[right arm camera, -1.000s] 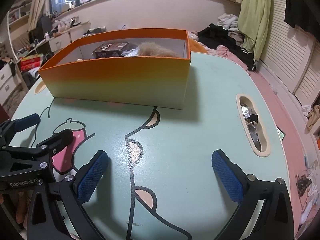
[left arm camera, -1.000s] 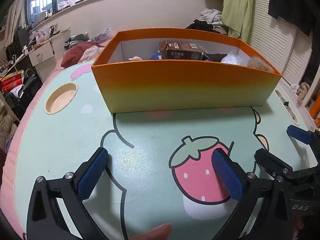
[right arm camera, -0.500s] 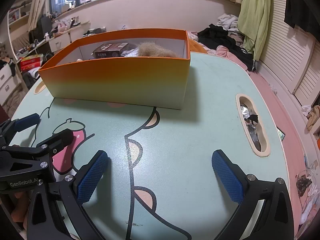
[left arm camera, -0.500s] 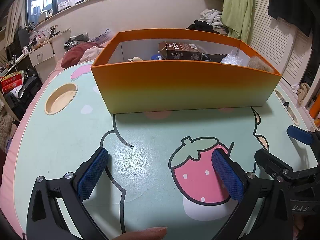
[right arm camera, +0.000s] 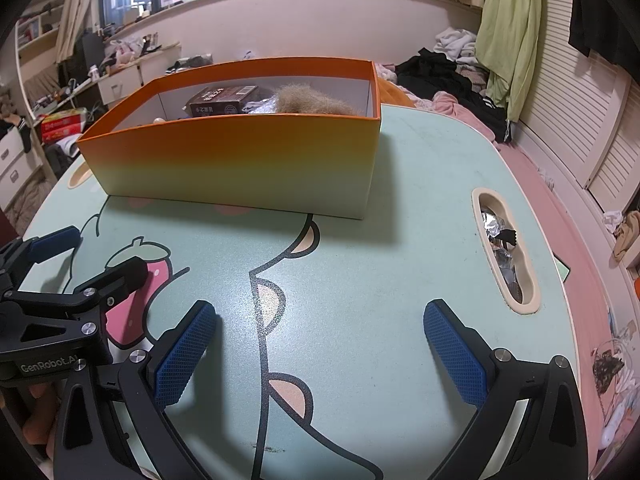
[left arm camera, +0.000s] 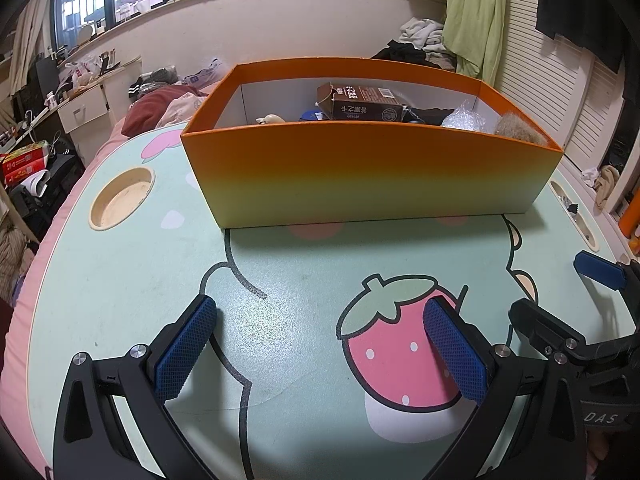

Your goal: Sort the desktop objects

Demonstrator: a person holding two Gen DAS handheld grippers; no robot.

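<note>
An orange box (left arm camera: pixel 372 168) (right arm camera: pixel 240 160) stands at the far side of the mint-green table (left arm camera: pixel 120 280) (right arm camera: pixel 380 260). Inside it lie a brown carton (left arm camera: pixel 360 106) (right arm camera: pixel 222 100), a crinkled clear wrapper (left arm camera: pixel 464 120), a tan furry clump (left arm camera: pixel 520 130) (right arm camera: pixel 308 100) and some small items. My left gripper (left arm camera: pixel 320 348) is open over the strawberry print with nothing between its fingers. My right gripper (right arm camera: pixel 320 348) is open and empty over bare table. Each gripper shows at the edge of the other's view, the right gripper (left arm camera: pixel 568 300) and the left gripper (right arm camera: pixel 80 256).
A round cup recess (left arm camera: pixel 122 196) sits at the table's left. A long slot (right arm camera: pixel 504 256) at the right holds foil and small bits. Beyond the table are a bed with clothes, drawers and a louvred door.
A fingertip seen at the bottom edge of the left wrist view has gone out of sight. Both grippers stay open and nearly still.
</note>
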